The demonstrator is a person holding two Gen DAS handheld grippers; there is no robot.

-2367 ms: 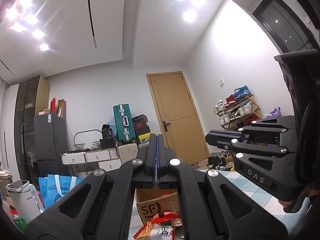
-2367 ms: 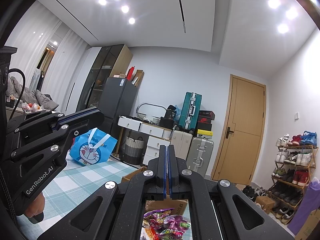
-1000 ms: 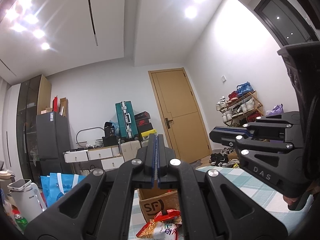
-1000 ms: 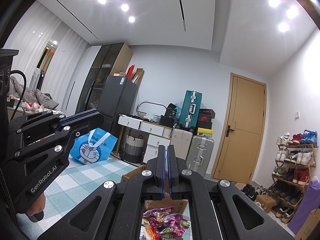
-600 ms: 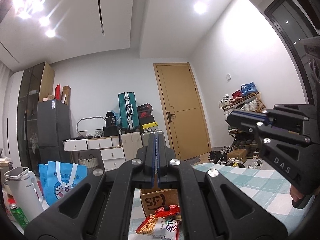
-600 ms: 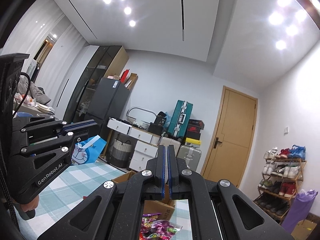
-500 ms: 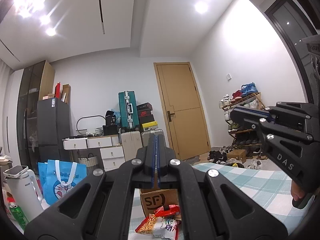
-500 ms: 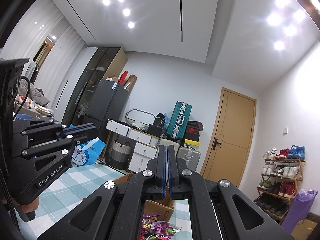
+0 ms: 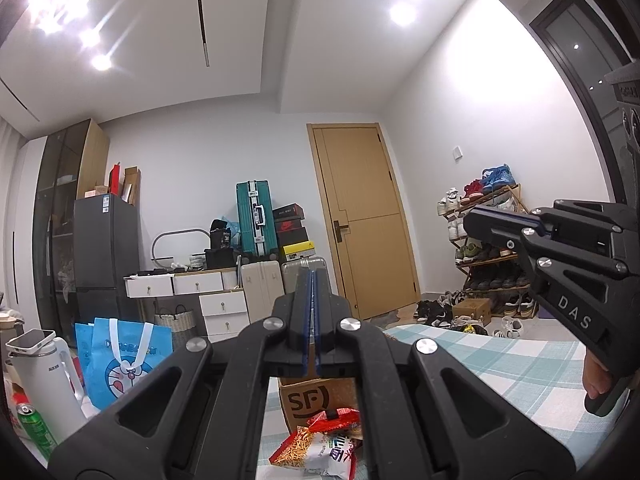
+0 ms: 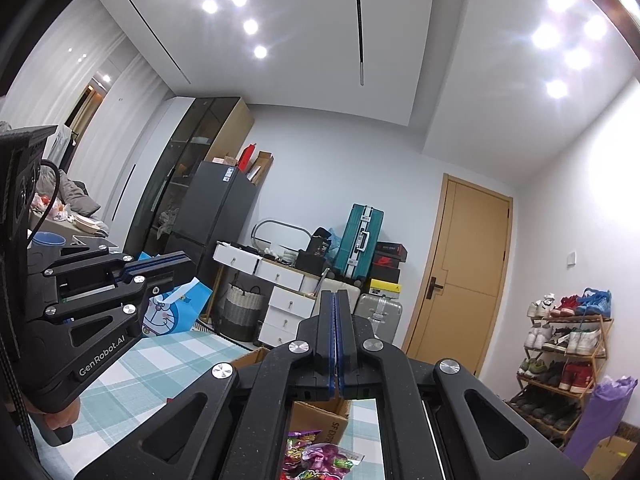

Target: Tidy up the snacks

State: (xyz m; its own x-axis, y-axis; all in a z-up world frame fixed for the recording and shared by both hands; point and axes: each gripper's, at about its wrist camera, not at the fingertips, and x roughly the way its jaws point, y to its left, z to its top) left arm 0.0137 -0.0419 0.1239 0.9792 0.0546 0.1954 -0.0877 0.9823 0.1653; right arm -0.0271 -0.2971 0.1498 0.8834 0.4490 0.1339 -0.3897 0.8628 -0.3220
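Snacks first: the left wrist view catches a red and white snack bag (image 9: 320,446) at 6 o'clock, lying on the table (image 9: 500,364) just in front of the cardboard box (image 9: 316,398). The right wrist view shows a purple candy bag (image 10: 320,458) instead, also at 6 o'clock and also just short of that box (image 10: 320,416). Neither view shows the other's bag.

Left tongs (image 9: 311,320) are pressed together with nothing between them. Right tongs (image 10: 335,336), same deal, blue pads touching and nothing held. Each view catches the other tool too: the right one at 3 o'clock in the left view, the left one at 9 o'clock in the right view, both held above the checked tablecloth.

Room-wise, the cloth looks bare out toward 3 o'clock in the left view and 8 o'clock in the right view. Left edge is busier: white kettle (image 9: 44,376), green can (image 9: 34,426), blue Doraemon bag (image 9: 124,360) around 8 o'clock.

Can't see into the box from either camera, the tongs cover its top.
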